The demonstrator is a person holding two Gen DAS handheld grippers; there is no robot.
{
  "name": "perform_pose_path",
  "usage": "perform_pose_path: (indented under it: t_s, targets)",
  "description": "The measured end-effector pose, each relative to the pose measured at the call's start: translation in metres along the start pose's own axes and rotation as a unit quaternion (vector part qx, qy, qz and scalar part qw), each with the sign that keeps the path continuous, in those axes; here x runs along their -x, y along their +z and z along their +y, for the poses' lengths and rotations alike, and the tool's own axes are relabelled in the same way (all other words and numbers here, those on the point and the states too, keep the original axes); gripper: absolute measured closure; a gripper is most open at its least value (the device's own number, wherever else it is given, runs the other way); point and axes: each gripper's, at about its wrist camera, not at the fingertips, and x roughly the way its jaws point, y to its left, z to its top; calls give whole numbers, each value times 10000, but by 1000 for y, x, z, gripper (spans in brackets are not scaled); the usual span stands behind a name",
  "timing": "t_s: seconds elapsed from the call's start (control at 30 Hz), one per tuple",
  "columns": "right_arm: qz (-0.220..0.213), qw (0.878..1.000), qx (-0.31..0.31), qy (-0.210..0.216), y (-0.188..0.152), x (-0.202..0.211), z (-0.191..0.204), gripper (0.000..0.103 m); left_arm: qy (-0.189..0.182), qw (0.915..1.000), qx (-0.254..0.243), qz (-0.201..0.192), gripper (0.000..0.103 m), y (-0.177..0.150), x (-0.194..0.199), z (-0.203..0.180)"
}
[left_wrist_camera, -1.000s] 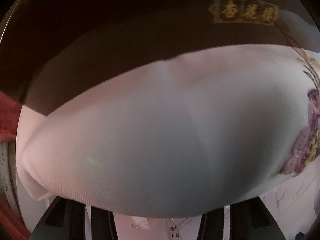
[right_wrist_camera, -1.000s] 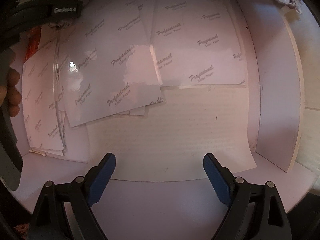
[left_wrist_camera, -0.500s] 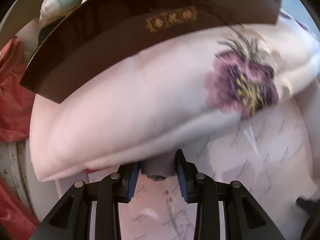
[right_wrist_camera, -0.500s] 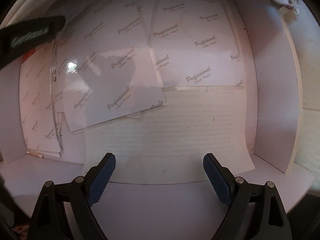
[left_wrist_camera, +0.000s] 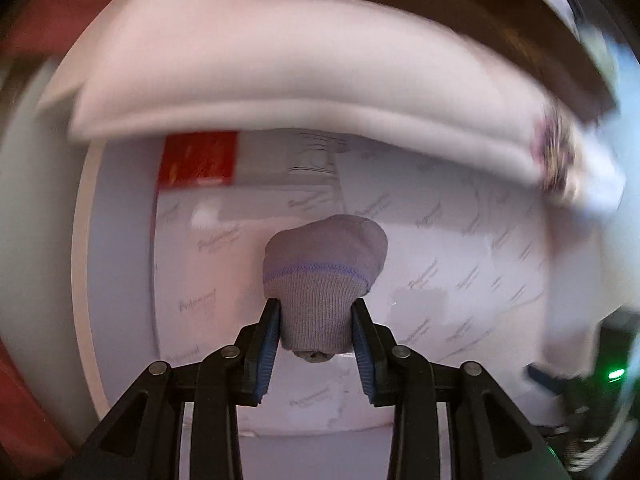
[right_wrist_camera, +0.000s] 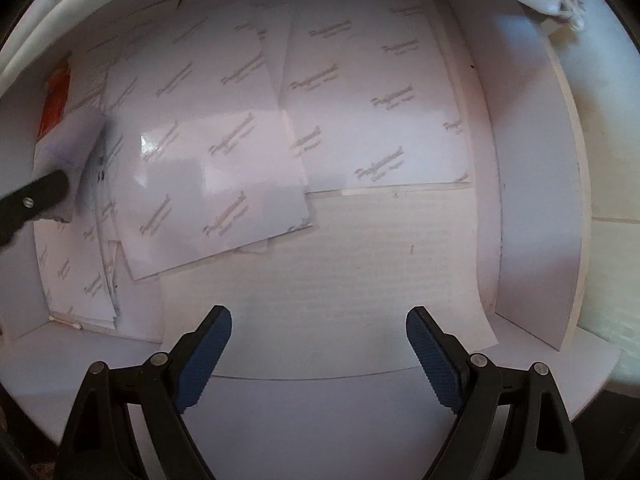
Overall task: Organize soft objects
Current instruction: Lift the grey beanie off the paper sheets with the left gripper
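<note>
In the left wrist view my left gripper (left_wrist_camera: 316, 322) is shut on a rolled grey knit sock (left_wrist_camera: 324, 272) with a blue stitched band, held above the paper-lined floor of a white box (left_wrist_camera: 120, 240). A white folded cloth (left_wrist_camera: 280, 80) with a purple flower print (left_wrist_camera: 554, 148) hangs blurred across the top. In the right wrist view the same grey sock (right_wrist_camera: 68, 148) shows at the left edge, pinched by one black finger (right_wrist_camera: 32, 200) of the left gripper. My right gripper (right_wrist_camera: 319, 350) stands open over the box floor with nothing between its blue pads.
Several glossy sheets printed "Professional" (right_wrist_camera: 224, 184) lie overlapping on the box floor, over a plain white sheet (right_wrist_camera: 340, 280). A red card (left_wrist_camera: 198, 158) lies in the far left corner. The box's white walls (right_wrist_camera: 532, 200) rise on the right. Red fabric (left_wrist_camera: 24, 400) lies outside, left.
The left gripper closed on the grey sock under the white cloth and drew it out clear of the cloth. The right gripper has stayed still and open.
</note>
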Motion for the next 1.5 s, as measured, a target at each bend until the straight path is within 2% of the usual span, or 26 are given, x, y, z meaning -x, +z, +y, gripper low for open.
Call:
perform_pose_path:
  t_s: [0.03,0.07,0.1,0.2,0.3,0.4,0.73,0.8,0.87,0.9,1.07,1.17,1.5]
  targets:
    - [9,10000,-6,11,0,0,0,13,-74,9999,128,1,69,-10,4,-4]
    - [23,10000,-22,27,0,-1,1,13,-187,9995,235,5,69,-5,4,-1]
    - [33,10000,-31,30,0,-1,1,13,-326,9989,340,7,69,-11,10,20]
    - [37,10000,-61,30,1,-1,1,13,-613,9965,565,47,69,-14,10,33]
    - [38,9998,-134,130,4,-3,-5,13,-725,9956,579,91,69,-32,8,38]
    - [96,9996,-167,200,6,-3,-8,13,-738,9958,487,228,68,-36,8,39]
    - [96,9991,-204,367,19,5,-5,14,-277,9988,-169,372,67,-45,-5,25]
    - [101,9992,-165,340,20,5,-3,17,-242,9989,-196,361,67,-47,-10,20]
    - [126,9995,-94,286,20,7,-1,26,-192,9989,-224,366,67,-48,-12,17]
    - [147,9995,-54,257,20,5,3,28,-121,9989,-268,356,68,-51,-26,3]
    - [260,9994,69,213,16,-2,10,54,59,9990,-298,339,68,-57,-18,3]
    - [257,9993,177,190,16,-7,17,59,74,9992,-213,315,68,-59,-12,5]
    - [249,9984,462,185,14,-10,37,59,-54,9999,-98,-46,68,-71,26,2]
